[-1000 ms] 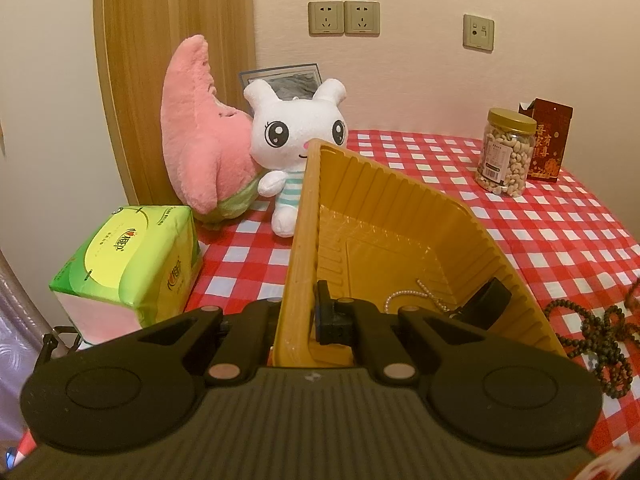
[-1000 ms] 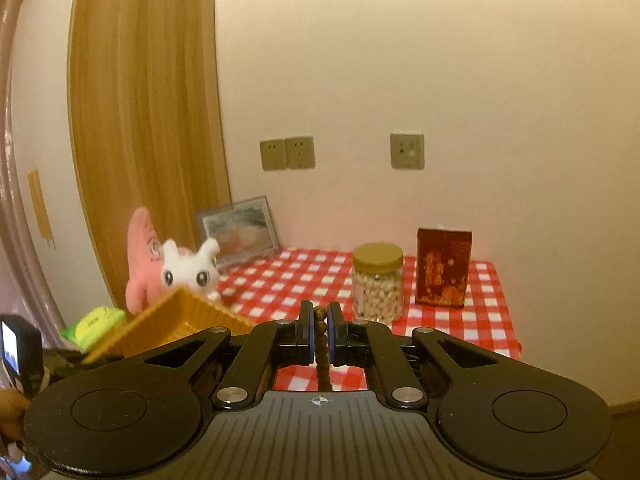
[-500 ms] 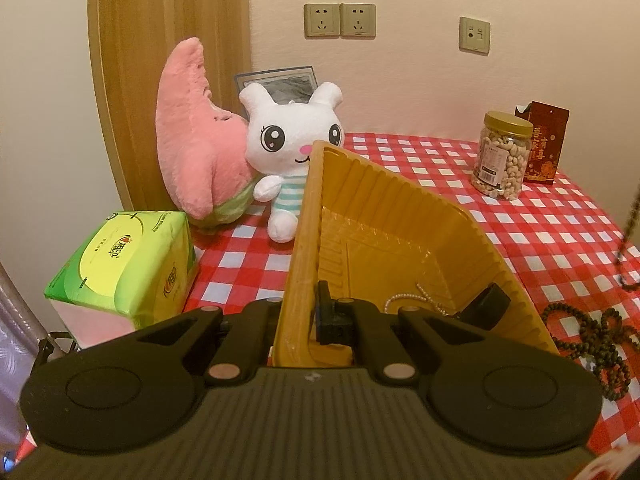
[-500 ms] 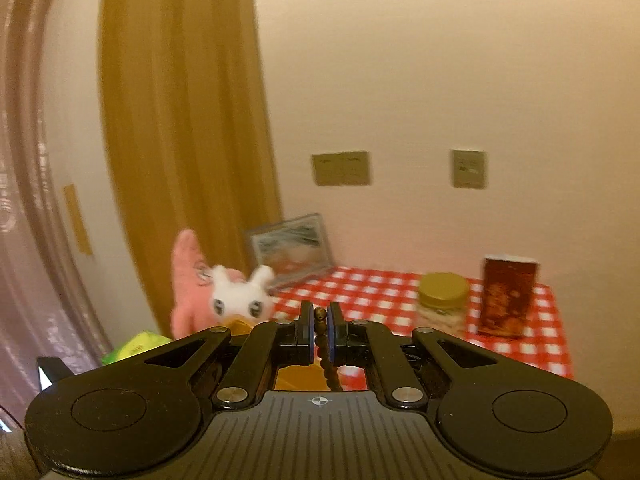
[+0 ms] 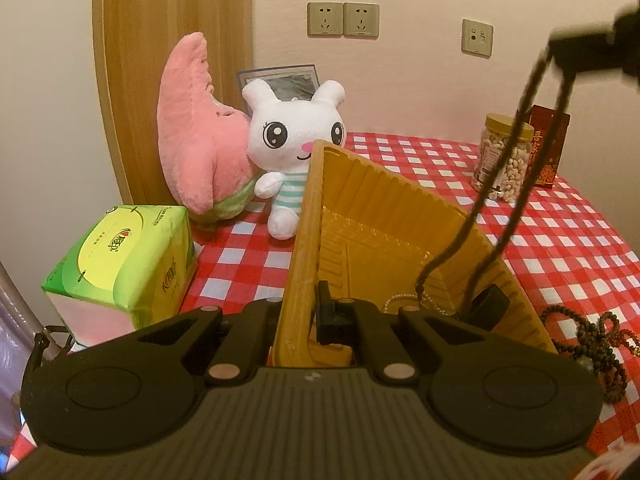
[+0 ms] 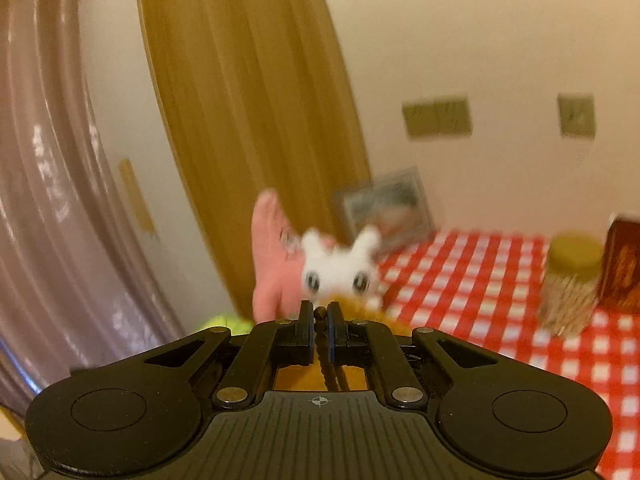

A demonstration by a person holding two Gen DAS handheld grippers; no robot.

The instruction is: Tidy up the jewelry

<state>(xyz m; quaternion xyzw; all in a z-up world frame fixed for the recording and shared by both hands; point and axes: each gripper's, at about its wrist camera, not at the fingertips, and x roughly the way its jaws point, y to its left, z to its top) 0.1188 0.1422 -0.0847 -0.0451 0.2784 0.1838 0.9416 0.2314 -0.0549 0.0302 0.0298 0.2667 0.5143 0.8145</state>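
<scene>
Dark bead necklace (image 5: 500,184) pinched between closed right gripper (image 6: 319,330) jaws, hanging in a long loop, lower end already inside yellow tray (image 5: 384,240) beneath them, beside pearl strand (image 5: 404,300). Tray wall clamped by left gripper (image 5: 304,320) and tipped up, likely to catch the beads. More dark beads (image 5: 592,332) lying right of those jaws on checked tablecloth (image 5: 560,240), still unsorted.

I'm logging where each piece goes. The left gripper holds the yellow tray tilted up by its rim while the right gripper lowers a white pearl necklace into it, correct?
Not quite. The strand pinched in the right gripper is a dark bead necklace, not white pearls. The left wrist view shows it hanging down into the yellow tray, which the left gripper holds tilted by its rim. The white pearl strand already lies inside.
</scene>
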